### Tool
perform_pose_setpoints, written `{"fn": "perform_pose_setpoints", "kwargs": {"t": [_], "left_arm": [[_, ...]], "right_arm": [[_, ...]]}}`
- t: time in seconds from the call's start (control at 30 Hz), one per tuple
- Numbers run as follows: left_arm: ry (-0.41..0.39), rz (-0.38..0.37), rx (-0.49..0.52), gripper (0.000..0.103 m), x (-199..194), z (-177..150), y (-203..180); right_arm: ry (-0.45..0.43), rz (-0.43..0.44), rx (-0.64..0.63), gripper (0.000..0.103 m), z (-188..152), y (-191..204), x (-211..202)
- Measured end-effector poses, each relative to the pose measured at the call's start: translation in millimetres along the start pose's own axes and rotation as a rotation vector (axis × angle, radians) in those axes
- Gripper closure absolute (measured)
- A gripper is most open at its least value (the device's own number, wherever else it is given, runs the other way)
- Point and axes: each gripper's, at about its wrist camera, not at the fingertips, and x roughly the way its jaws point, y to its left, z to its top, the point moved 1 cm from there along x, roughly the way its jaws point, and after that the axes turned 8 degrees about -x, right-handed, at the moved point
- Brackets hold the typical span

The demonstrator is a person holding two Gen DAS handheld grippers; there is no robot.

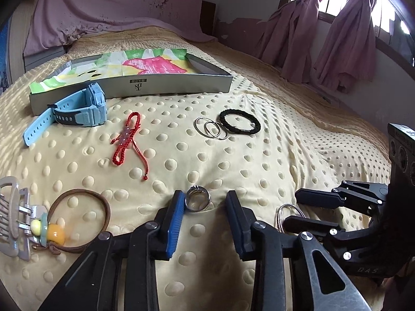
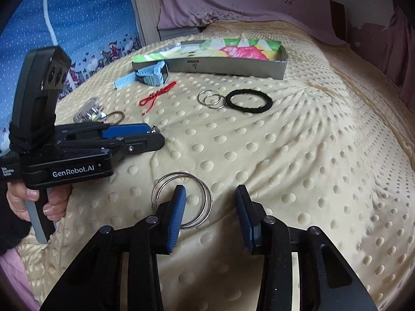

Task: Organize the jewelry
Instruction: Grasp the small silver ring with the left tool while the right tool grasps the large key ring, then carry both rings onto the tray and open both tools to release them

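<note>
My left gripper (image 1: 205,197) is open, low over the yellow dotted blanket, with a silver ring (image 1: 197,198) lying between its fingertips near the left pad. My right gripper (image 2: 210,194) is open over two large silver hoops (image 2: 182,199); its left finger rests inside the hoops. A grey box (image 1: 166,84) lined with flowered paper lies at the back. In front of it lie a blue watch (image 1: 77,108), a red beaded bracelet (image 1: 127,140), two small silver hoops (image 1: 211,128) and a black hair band (image 1: 240,122). A brown hair tie (image 1: 77,220) and a hair clip (image 1: 15,215) lie at left.
The blanket (image 2: 298,155) covers a bed and slopes off at right. Pink curtains (image 1: 337,39) and a window are at the far right, a pink cloth at the headboard. The left gripper body (image 2: 77,150) and the hand holding it sit at left in the right wrist view.
</note>
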Motion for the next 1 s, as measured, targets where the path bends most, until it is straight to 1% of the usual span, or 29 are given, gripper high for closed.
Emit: {"fn": "perform_pose_setpoints", "kwargs": {"t": [0.07,0.13,0.23,0.37,0.43,0.5,0.53,0.77,1.0], "left_arm": [[0.002,0.002,0.001,0.079,1,0,-1],[0.000,0.006,0.003,0.083,2,0,-2],[0.003,0.017,0.007,0.083,3,1,-4],[0.008,0.009,-0.015,0.083,5,3,-1],[0.007,0.001,-0.025,0.083,5,4,1],[-0.002,-0.002,-0.020,0.083,3,3,0],[-0.006,-0.002,-0.016,0.083,2,3,-1],[-0.039,-0.009,0.002,0.083,-7,3,-5],[-0.087,-0.010,-0.012,0.083,-18,11,-6]], "right_arm": [[0.007,0.000,-0.007,0.068,0,1,3],[0.012,0.002,-0.010,0.071,1,2,5],[0.016,0.005,-0.017,0.074,2,4,8],[0.019,-0.001,-0.030,0.079,5,6,14],[0.016,-0.001,-0.031,0.085,6,6,16],[0.007,-0.001,-0.024,0.096,7,4,16],[0.001,0.000,-0.019,0.097,8,3,15],[-0.062,-0.016,0.019,0.098,13,-6,9],[-0.146,-0.015,0.073,0.098,27,-21,2]]}}
